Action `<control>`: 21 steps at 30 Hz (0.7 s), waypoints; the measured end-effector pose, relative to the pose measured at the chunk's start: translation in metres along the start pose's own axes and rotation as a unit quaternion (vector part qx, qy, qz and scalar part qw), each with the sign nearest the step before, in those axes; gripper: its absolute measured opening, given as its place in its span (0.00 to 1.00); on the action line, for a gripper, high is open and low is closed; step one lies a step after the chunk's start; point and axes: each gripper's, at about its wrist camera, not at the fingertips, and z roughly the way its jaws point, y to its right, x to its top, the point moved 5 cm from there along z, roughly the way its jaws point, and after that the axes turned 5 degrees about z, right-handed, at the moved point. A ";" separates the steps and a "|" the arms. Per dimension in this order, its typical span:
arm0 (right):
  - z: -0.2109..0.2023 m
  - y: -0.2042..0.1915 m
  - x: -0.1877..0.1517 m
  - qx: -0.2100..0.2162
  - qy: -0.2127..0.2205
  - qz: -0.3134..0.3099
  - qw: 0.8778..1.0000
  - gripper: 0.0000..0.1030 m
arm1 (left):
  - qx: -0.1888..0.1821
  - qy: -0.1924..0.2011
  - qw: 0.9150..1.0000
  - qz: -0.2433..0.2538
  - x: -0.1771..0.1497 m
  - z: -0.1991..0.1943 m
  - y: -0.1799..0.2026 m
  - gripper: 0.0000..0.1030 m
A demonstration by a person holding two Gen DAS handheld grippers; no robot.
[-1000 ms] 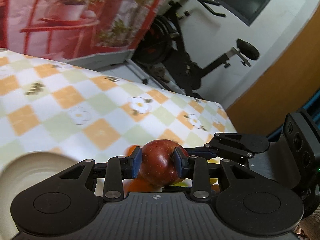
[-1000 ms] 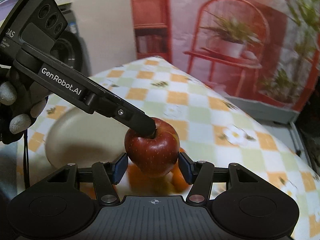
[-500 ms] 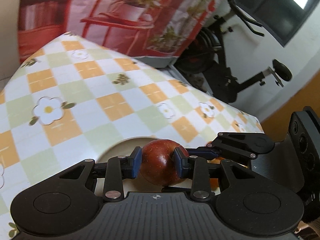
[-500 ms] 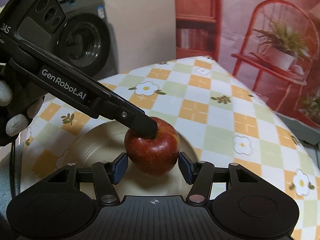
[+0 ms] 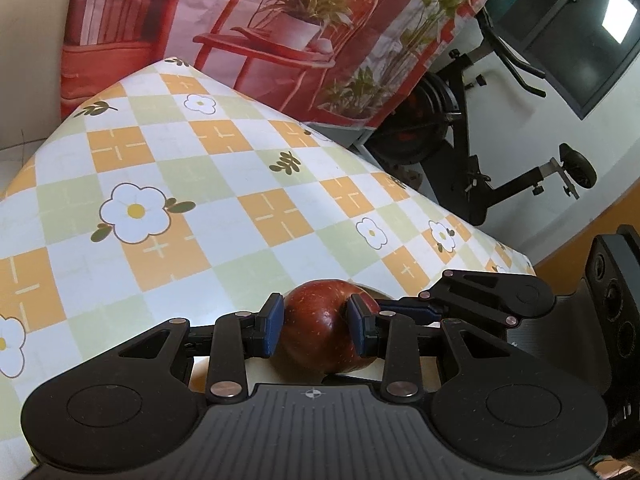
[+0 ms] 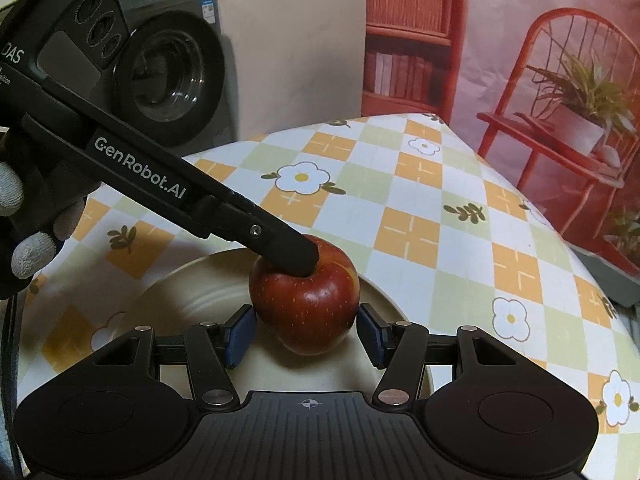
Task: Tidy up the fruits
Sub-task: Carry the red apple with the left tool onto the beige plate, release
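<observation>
In the left wrist view, the left gripper (image 5: 316, 330) is clamped on the one red apple (image 5: 320, 332), both blue pads pressed to its sides, with the plate's (image 5: 374, 291) rim just showing behind the apple. In the right wrist view, the same single apple (image 6: 306, 300) sits over the one cream plate (image 6: 192, 292), low above or on it. The right gripper (image 6: 306, 336) stands open astride the apple, pads just clear of its sides, so the left is the holding hand.
</observation>
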 end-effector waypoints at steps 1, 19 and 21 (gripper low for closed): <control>0.000 -0.001 0.000 -0.003 0.002 -0.002 1.000 0.50 | 0.003 0.002 1.000 0.001 -0.002 -0.001 -0.002 0.36; -0.009 -0.003 -0.005 -0.025 0.021 0.015 0.999 0.52 | 0.034 0.011 0.999 0.028 -0.003 -0.004 0.005 0.36; -0.015 -0.002 -0.009 -0.030 0.025 0.019 0.999 0.52 | 0.038 0.011 0.999 0.029 -0.004 -0.004 0.006 0.36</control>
